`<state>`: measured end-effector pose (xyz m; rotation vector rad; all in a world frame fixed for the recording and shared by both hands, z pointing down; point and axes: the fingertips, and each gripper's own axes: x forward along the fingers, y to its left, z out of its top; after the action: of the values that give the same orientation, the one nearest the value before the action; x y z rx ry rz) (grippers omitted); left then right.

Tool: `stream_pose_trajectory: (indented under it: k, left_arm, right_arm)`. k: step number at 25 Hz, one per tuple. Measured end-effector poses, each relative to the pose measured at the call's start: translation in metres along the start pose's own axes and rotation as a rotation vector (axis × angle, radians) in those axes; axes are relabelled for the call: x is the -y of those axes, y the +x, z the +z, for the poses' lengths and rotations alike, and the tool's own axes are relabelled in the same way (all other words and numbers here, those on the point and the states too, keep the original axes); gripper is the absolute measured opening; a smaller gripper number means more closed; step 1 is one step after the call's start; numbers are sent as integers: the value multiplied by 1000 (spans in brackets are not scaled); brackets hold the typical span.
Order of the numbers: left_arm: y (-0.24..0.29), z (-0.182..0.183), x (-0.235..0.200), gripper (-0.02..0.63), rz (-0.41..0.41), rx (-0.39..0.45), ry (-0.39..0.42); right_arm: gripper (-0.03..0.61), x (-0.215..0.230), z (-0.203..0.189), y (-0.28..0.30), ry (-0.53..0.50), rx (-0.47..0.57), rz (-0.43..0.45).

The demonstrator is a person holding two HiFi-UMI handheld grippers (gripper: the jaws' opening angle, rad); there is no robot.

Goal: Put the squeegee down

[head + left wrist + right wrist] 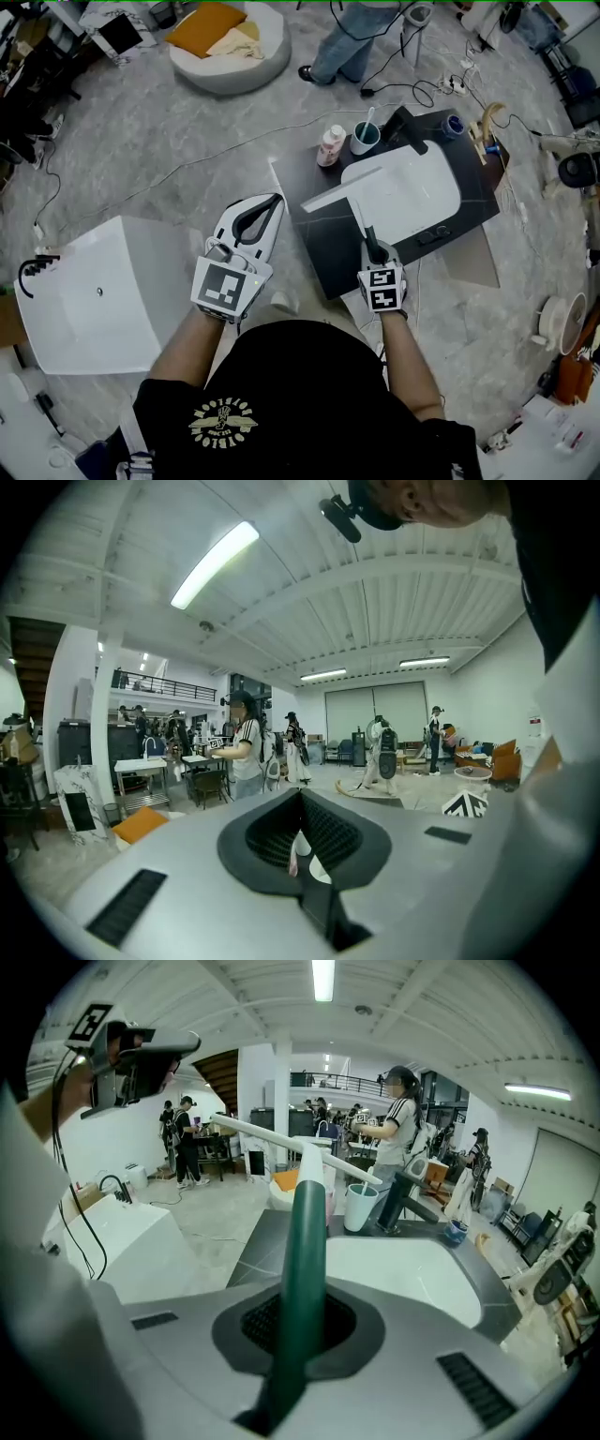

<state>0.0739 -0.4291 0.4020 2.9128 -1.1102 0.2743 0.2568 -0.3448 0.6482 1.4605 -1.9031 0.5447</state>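
Grey marbled floor surrounds a dark table (319,255) with a white basin (412,192) sunk in its top. The head view alone lays out the whole arrangement: a black faucet (408,131), a teal cup (365,138) and a pink bottle (330,145) stand along the table's far edge. A white box (103,291) sits on the floor well off the table's left edge.

The right tool (375,253) hangs over the table's near edge, clamped on the squeegee (356,208). From above, the squeegee's neck runs away from the person and its white blade lies across the basin's near-left rim. Whether the blade touches the rim cannot be told.

The right gripper view settles the grip: the squeegee's (305,1260) dark green handle rises straight out of the right tool (300,1326), with both jaws pressed against it. It also shows the blade as a white bar tilted across the picture, with the cup (360,1206) and faucet (412,1194) beyond.

The left tool (269,208) is over the floor just off the table's left edge, apart from everything. The left gripper view shows none of the table — only a large hall with strip lights, workbenches and several people standing. The left tool's (302,841) jaws meet in a closed seam with nothing between them.
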Motion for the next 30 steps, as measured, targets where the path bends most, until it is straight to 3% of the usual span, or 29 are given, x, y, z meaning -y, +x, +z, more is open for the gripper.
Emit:
stream_pose_trajectory:
  k: [30]
  left_arm:
    - [10, -55, -16, 23, 27, -143, -32]
  right_arm:
    - [29, -21, -90, 109, -48, -282, 82]
